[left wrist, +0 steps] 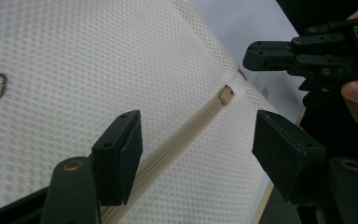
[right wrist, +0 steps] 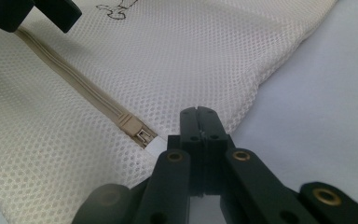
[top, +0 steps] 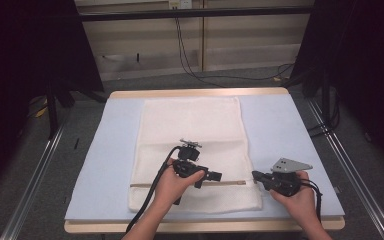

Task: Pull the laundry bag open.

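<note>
While the white mesh bag lies flat on the pale blue table with its long axis running away from the person, its beige zipper runs crosswise near the near edge, slider at the right end. Left gripper hovers over the zipper, jaws spread apart. Right gripper, jaws pressed together, points left at the bag's right edge by the slider.
</note>
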Demonstrator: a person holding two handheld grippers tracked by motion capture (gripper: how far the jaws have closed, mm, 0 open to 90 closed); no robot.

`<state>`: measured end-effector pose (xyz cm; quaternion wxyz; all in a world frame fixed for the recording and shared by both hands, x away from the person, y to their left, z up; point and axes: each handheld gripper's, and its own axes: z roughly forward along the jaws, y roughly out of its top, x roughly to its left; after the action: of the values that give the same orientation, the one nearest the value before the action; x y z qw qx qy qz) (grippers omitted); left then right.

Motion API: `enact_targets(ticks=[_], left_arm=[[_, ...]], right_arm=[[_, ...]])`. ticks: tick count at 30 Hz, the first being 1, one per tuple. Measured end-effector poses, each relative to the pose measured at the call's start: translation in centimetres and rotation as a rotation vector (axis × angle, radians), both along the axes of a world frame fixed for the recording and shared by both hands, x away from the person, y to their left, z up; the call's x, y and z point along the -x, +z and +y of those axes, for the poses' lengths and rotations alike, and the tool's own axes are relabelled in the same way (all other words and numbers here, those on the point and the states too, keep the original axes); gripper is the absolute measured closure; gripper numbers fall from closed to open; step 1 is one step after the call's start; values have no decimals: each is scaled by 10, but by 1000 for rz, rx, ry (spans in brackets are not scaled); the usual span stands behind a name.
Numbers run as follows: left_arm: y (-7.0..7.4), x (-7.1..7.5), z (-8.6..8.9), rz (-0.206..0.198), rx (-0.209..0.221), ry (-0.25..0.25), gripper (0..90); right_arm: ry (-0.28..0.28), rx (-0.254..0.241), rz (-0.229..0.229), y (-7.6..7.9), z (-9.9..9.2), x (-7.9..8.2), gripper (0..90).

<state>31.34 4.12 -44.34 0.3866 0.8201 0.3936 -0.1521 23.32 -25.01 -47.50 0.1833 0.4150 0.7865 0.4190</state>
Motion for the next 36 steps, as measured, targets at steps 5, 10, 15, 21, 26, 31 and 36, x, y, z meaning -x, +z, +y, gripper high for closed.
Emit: enact_targets(ticks=[5,10,15,21,26,31,36], left_arm=[[-4,2,-11,41,15,-34,328],[-9,3,-20,67,28,-37,341],[-13,6,-30,76,67,-46,396],[-19,4,-40,103,81,-34,513],[-25,1,-46,154,36,-29,601],[-28,2,-53,153,15,-4,634],[-28,1,-58,153,-21,11,636]], right_arm=[[10,3,3,1,2,0,900],[25,15,8,-1,5,1,900],[34,24,16,-3,6,1,900],[39,40,28,-6,7,0,900],[37,55,32,-9,8,0,900],[41,54,33,-10,8,0,900],[41,50,30,-11,8,0,900]])
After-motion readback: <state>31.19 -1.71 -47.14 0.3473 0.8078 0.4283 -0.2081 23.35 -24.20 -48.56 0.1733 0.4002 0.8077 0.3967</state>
